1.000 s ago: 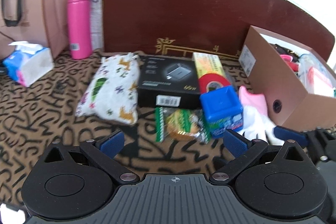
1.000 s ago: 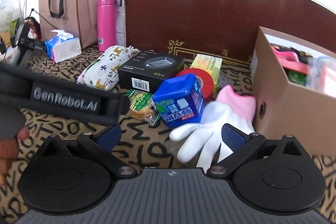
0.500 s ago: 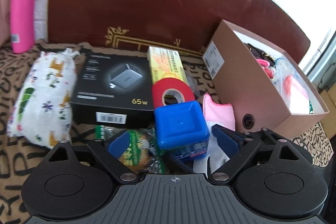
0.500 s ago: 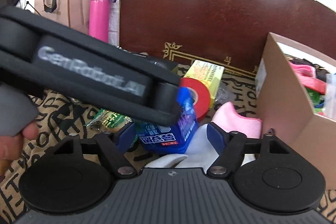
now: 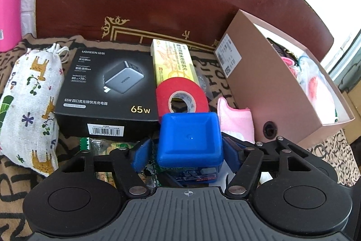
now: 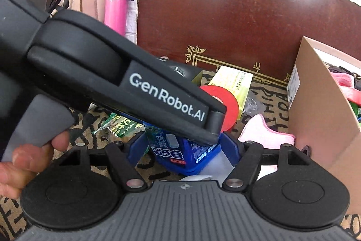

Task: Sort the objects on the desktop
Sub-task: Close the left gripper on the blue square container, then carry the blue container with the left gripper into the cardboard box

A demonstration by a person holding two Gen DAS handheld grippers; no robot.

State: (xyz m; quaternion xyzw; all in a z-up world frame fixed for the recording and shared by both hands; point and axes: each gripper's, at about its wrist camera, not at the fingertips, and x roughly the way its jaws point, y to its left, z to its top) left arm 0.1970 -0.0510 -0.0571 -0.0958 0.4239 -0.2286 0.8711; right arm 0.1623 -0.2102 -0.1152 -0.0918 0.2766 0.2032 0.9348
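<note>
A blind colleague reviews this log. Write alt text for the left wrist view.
The left gripper has its fingers open on either side of a blue tub. Behind it lie red tape, a black charger box and a patterned pouch; an open cardboard box stands to the right.

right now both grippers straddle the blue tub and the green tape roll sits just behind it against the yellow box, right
Not quite: the tape roll is red, not green, as the left wrist view shows. The rest holds: the left gripper and the right gripper each have the blue tub between open fingers, and the roll sits just behind it against the yellow box.
</note>
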